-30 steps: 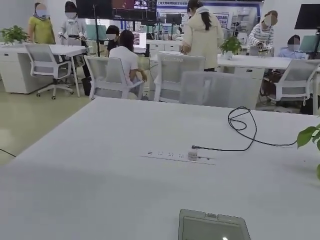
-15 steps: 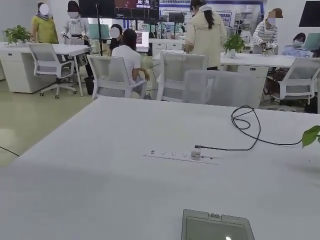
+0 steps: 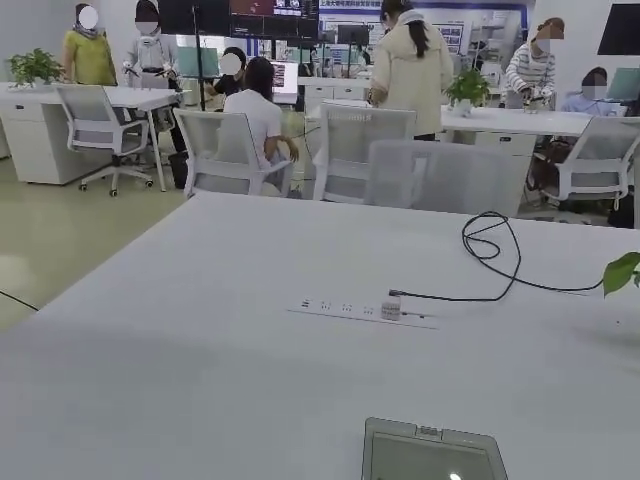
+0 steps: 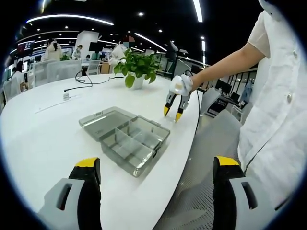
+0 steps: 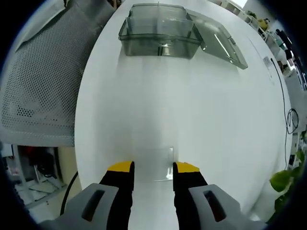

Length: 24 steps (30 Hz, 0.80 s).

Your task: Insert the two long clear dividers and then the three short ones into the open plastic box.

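Open plastic box (image 4: pixel 125 154) sits near the counter (image 4: pixel 43 129) edge, lid (image 4: pixel 103 120) flat beside it. One clear divider (image 5: pixel 154 155) between right hand-held gripper (image 5: pixel 152 166) jaws, narrowly parted, can't tell if gripped. Left hand-held gripper (image 4: pixel 157 162) spread wide, empty.

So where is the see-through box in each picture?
Head view: the clear plastic box peeks in at the bottom edge, right of the middle.
Left gripper view: the box sits open in the middle.
Right gripper view: the box is at the top, near the middle.
Shared landmark: the potted plant, at the right edge in the head view, beyond the box in the left gripper view, at the lower right in the right gripper view.
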Each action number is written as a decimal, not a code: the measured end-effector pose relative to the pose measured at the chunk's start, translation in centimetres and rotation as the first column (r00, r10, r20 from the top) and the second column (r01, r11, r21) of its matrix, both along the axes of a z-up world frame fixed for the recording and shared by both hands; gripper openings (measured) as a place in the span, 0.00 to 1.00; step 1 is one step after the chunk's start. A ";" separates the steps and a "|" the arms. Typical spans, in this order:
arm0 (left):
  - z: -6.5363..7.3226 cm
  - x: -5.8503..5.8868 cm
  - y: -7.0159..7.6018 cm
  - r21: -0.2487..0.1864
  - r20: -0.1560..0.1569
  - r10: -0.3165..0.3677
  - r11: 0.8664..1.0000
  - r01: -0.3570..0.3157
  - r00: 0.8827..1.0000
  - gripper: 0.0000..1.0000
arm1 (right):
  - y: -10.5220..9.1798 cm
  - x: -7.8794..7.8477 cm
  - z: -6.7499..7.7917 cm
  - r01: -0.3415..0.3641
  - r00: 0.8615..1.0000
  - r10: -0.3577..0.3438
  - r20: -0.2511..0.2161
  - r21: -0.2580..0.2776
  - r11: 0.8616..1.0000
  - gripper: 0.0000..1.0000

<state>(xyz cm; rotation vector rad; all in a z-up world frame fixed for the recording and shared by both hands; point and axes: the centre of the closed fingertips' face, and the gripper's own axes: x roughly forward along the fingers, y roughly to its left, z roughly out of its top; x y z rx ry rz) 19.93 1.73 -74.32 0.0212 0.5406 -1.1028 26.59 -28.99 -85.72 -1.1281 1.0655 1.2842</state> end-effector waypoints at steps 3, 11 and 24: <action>0.0 0.0 0.0 -0.001 0.000 -0.001 1.000 0.001 1.000 1.00 | 0.0 0.0 0.1 -0.001 1.000 0.001 0.006 -0.001 1.000 0.33; 0.2 0.1 0.2 -0.003 -0.001 0.004 1.000 -0.004 1.000 0.99 | 1.5 0.3 1.8 0.034 0.998 -0.037 0.046 0.064 0.997 0.33; 2.0 1.8 0.3 -0.077 -0.034 0.084 0.993 -0.087 0.996 0.93 | 5.4 0.7 6.7 0.046 0.990 -0.069 0.121 0.181 0.982 0.33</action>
